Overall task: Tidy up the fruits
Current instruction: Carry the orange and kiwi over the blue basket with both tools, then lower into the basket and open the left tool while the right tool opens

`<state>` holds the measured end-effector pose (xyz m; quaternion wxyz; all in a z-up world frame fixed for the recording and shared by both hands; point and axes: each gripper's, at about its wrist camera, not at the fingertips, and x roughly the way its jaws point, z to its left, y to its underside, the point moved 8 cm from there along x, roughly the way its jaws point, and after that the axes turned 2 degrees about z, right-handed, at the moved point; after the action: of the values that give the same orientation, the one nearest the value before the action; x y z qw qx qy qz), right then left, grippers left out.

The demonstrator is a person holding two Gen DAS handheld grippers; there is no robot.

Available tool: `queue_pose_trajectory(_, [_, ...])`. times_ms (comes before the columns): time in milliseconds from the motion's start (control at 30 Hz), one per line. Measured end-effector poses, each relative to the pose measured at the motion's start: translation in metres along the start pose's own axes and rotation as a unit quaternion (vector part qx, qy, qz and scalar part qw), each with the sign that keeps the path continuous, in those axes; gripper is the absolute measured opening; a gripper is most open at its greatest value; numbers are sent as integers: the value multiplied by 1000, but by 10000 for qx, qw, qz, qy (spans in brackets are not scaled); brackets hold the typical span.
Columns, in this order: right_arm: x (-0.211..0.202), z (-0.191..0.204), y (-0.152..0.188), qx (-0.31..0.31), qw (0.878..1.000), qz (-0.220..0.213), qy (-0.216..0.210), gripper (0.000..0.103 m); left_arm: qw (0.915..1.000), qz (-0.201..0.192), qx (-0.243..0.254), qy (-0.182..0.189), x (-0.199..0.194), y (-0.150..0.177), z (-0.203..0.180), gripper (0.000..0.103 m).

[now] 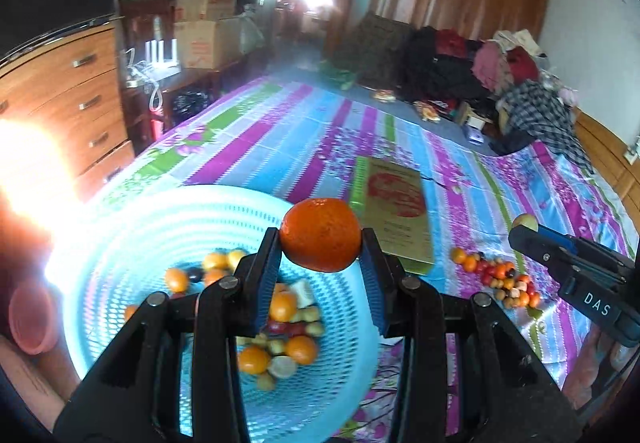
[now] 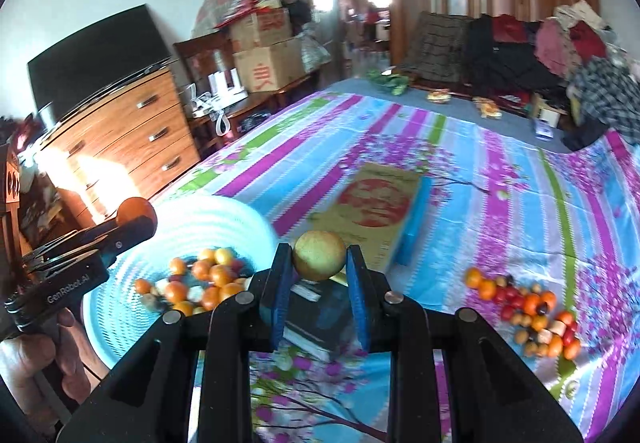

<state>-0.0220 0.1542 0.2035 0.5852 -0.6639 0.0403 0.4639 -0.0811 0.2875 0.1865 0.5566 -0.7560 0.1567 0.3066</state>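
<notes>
My left gripper (image 1: 320,239) is shut on an orange (image 1: 320,234) and holds it above the far rim of a light blue mesh basket (image 1: 120,243) that has several small fruits in it. My right gripper (image 2: 319,257) is shut on a yellow-green apple (image 2: 319,255), held above the bed to the right of the basket (image 2: 120,307). A pile of loose small fruits (image 2: 528,307) lies on the striped bedsheet at the right; it also shows in the left wrist view (image 1: 500,277). Each gripper shows in the other's view, the right one (image 1: 524,229) and the left one (image 2: 136,219).
A flat gold-and-red box (image 2: 372,207) lies on the bed behind the grippers. A dark book (image 2: 320,319) lies under my right gripper. A wooden drawer chest (image 2: 120,139) stands left of the bed. Clothes (image 2: 540,55) are heaped at the far end.
</notes>
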Motion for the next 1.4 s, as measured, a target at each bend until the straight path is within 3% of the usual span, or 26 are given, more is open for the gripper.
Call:
queue_pose_trajectory(500, [66,87,-10,-610,9934,779,-589,30,9969,437,-262,-596,1,14,70,40])
queue_pose_trajectory(867, [100,97,10,-637,9864,1354,-686,30,9938,655,-304,-851,6,27,93,40])
queue_pose_trajectory(1400, [112,92,14,-591,9855,1463,-626,30,9929,769,-295,-859,12,29,97,40])
